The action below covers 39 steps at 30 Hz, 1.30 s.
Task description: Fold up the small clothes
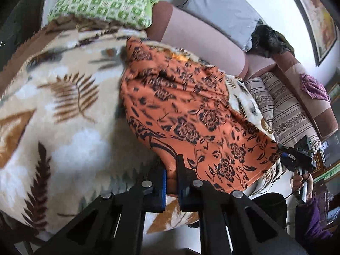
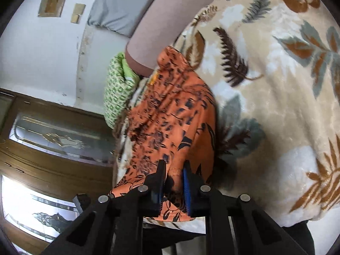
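My left claw (image 1: 171, 177) is clamped on the orange cloth (image 1: 187, 114). My right claw (image 2: 173, 177) pinches another corner, above the leaf-print blanket (image 2: 276, 106).

The garment (image 1: 187, 110) is showing orange with black roses and leaves. The blanket (image 1: 63, 97) under it is showing cream, with brown, rust and grey-green fern leaves and white patches. The pillow (image 1: 102, 2) is wearing a white-and-green check. The headboard (image 1: 191, 31) is looking dusty pink with a brown edge, the cushion (image 1: 218, 6) plain grey. Striped bedding (image 1: 284, 114) is running beige and brown. The grippers (image 1: 172, 176) are showing black with blue pads (image 2: 187, 182).
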Each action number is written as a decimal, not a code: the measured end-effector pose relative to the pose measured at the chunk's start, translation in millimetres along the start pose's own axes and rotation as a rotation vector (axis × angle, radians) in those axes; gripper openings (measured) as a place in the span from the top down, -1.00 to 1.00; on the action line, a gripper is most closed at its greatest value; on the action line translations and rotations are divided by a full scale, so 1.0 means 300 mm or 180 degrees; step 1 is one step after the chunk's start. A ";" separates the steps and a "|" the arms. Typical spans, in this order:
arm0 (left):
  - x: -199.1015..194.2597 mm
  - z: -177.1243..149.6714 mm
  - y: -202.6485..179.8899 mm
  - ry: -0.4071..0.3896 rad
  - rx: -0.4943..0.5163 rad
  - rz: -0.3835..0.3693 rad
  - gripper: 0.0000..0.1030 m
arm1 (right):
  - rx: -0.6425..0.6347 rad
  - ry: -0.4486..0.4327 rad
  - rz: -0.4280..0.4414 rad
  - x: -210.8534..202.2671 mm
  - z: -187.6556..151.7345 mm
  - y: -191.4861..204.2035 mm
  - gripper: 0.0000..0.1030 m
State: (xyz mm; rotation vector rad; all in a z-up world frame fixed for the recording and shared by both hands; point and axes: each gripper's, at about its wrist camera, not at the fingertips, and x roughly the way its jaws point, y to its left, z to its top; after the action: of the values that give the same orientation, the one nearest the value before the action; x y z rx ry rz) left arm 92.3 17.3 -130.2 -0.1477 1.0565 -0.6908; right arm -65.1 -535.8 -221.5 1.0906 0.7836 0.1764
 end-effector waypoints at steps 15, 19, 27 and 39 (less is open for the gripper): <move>0.205 -0.184 0.078 0.0584 0.0053 0.0839 0.21 | 0.0159 0.0322 -0.1046 0.104 -0.019 -0.156 0.30; 0.222 -0.196 0.078 0.0615 -0.0046 0.0663 0.10 | -0.0175 0.0326 -0.1271 0.119 -0.032 -0.104 -0.61; 0.232 -0.188 0.077 0.0616 -0.0151 0.0397 0.83 | -0.0359 0.0551 -0.1419 0.200 -0.062 -0.113 0.73; 0.073 0.173 0.053 0.0135 -0.0221 -0.0453 0.84 | 0.0010 0.0038 0.0340 0.025 0.169 0.079 0.78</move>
State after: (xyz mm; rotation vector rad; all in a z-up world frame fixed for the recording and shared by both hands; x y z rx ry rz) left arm 149.7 6.2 -127.2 -0.2714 1.1188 -0.7886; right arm -21.1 -557.6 -193.5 1.1362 0.7368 0.2722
